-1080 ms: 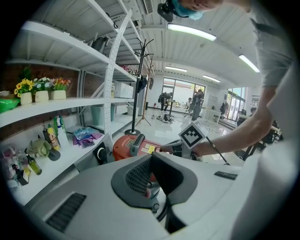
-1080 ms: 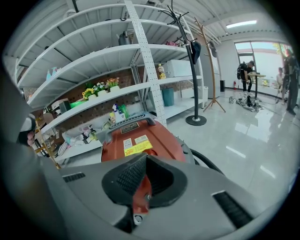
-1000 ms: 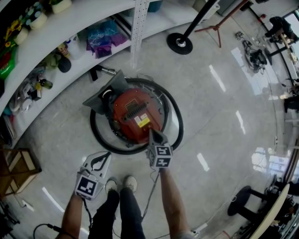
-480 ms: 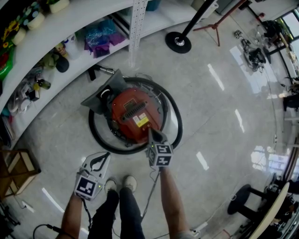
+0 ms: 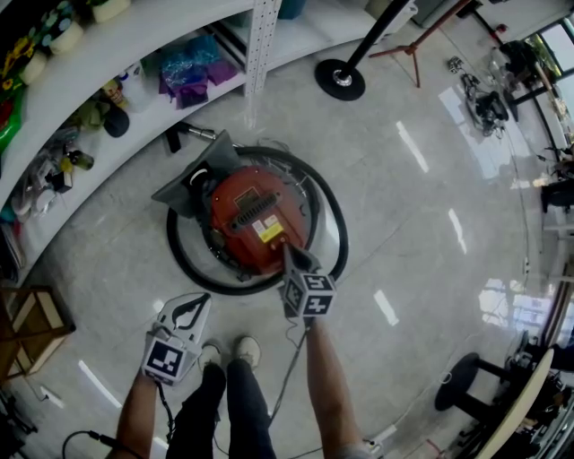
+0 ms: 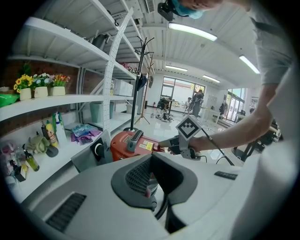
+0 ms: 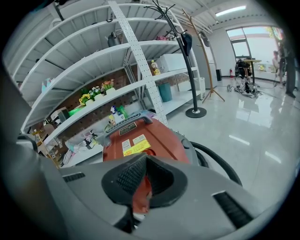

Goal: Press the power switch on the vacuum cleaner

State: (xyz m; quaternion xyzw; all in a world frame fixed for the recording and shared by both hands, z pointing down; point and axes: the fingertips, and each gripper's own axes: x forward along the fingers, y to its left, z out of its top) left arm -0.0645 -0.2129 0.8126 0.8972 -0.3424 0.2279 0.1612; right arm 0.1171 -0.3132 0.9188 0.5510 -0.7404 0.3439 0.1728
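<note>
— Vacuum cleaner (image 5: 242, 242) first; where do we see it?

— On the glossy floor (image 5: 421, 224), just in front of the white shelf (image 5: 161, 27); its body is red, with a black handle (image 5: 254, 211) along the top and a yellow label (image 5: 269, 231) beside that; a black hose (image 7: 218, 161) lies looped around it, and a grey floor head (image 5: 184, 193) sits against its far left side.

— And our right gripper (image 5: 288, 251)?

— We hold it out at arm's length over the near right edge of the red body; its jaws are pressed together to a point, with nothing pinched between them; in the right gripper view the red shell shows just under the closed tips; from the left gripper view the tip looks right against the shell, though we cannot tell whether it truly touches.

— Our left gripper (image 5: 206, 298)?

— Held back, low and to the left, near our shoes (image 5: 248, 350) and well apart from the vacuum cleaner; its jaws are pressed together too, and empty; it points toward the red body.

— Anything else close by?

— A coat stand's round black base (image 5: 339, 81) rests on the floor beyond the hose; bottles and small potted flowers stand on the shelf.
</note>
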